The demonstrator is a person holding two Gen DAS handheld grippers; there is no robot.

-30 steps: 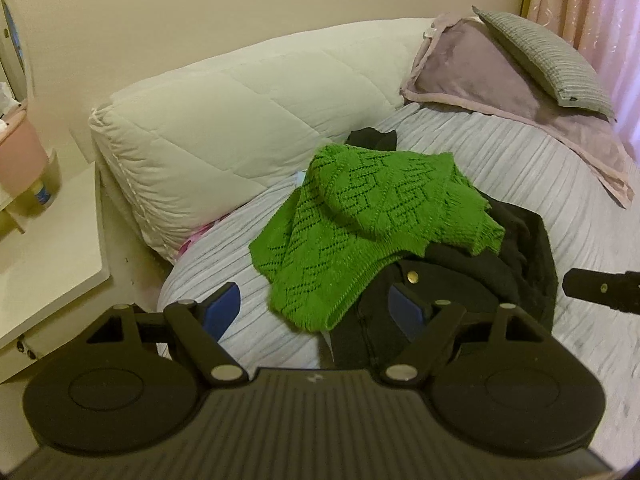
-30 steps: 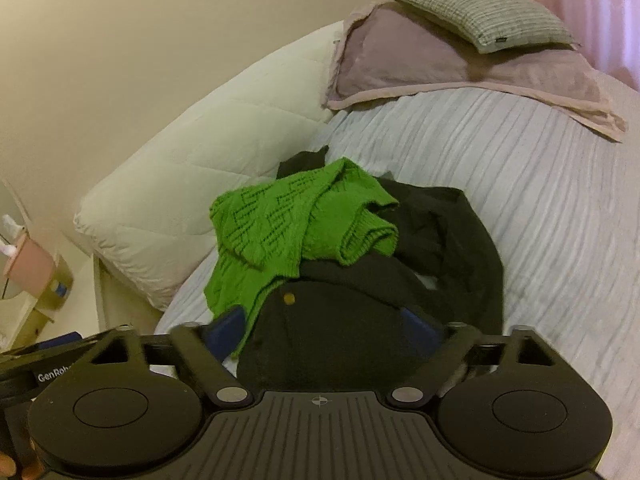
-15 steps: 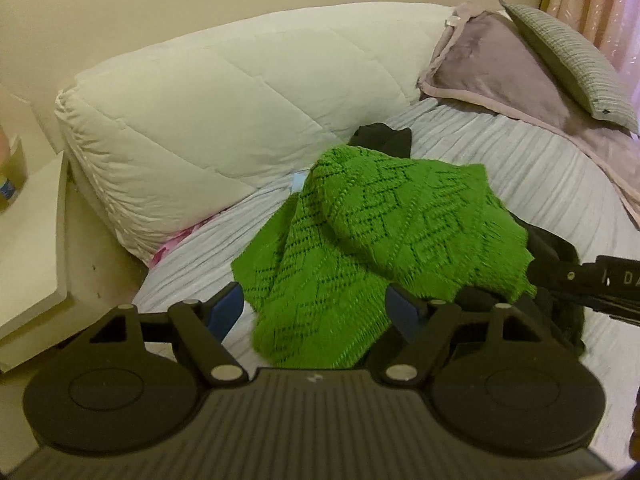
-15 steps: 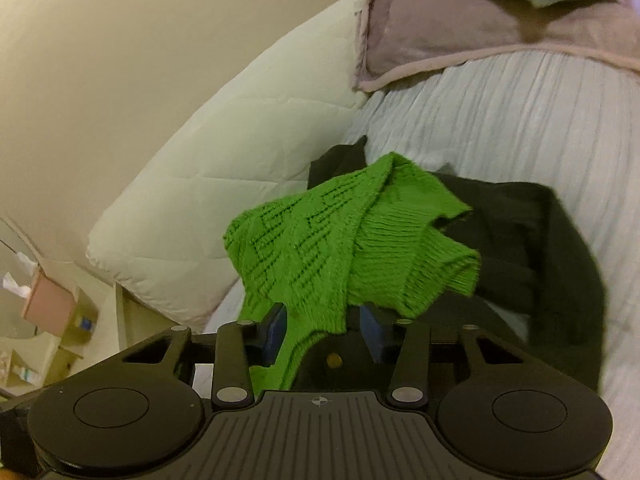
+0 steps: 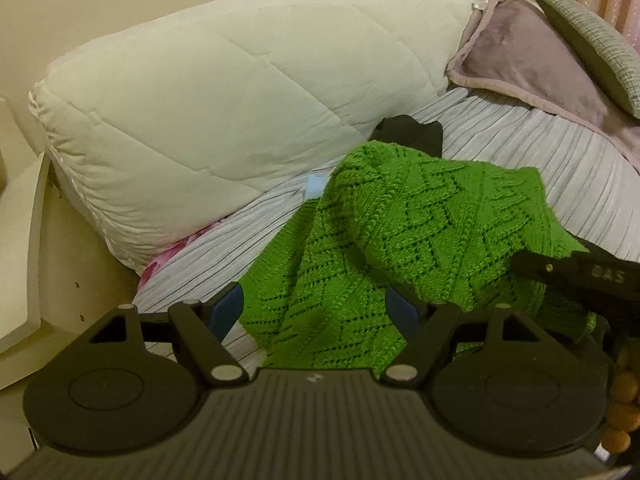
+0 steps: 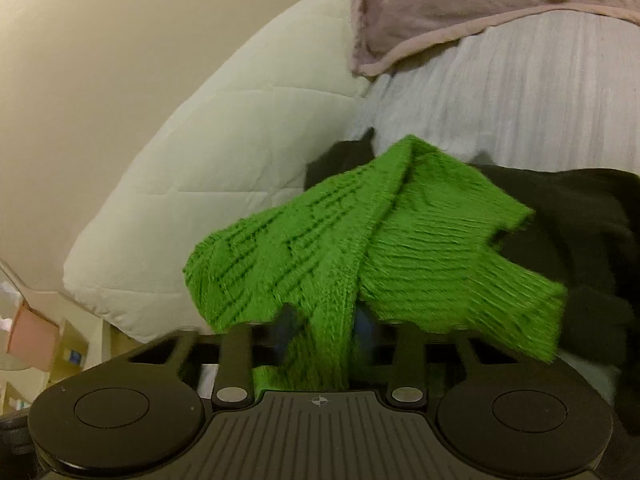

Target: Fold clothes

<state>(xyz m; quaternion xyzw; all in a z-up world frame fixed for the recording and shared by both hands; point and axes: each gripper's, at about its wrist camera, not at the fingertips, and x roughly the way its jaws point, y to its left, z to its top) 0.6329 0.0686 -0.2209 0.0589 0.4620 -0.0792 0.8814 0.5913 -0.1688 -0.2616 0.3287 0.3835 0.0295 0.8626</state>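
A bright green knitted sweater (image 5: 400,240) lies crumpled on the striped bed sheet (image 5: 580,172), on top of a black garment (image 5: 408,130). My left gripper (image 5: 314,314) is open, its blue pads wide apart just above the sweater's near hem, touching nothing. In the right wrist view the green sweater (image 6: 360,248) fills the middle. My right gripper (image 6: 325,324) has its jaws closing on a bunched fold of it, the pads pressed against the knit. The black garment (image 6: 580,216) spreads to the right. The right gripper's black body (image 5: 568,276) reaches in at the left view's right edge.
A thick white quilted duvet (image 5: 220,100) is piled against the wall behind the clothes. A mauve pillow (image 5: 512,52) and a grey pillow (image 5: 592,40) sit at the back right. A cream nightstand (image 5: 20,240) stands left of the bed.
Both grippers have come down and closer to the green sweater. The right jaws went from wide apart to narrow around a fold of the sweater. The left jaws stayed wide.
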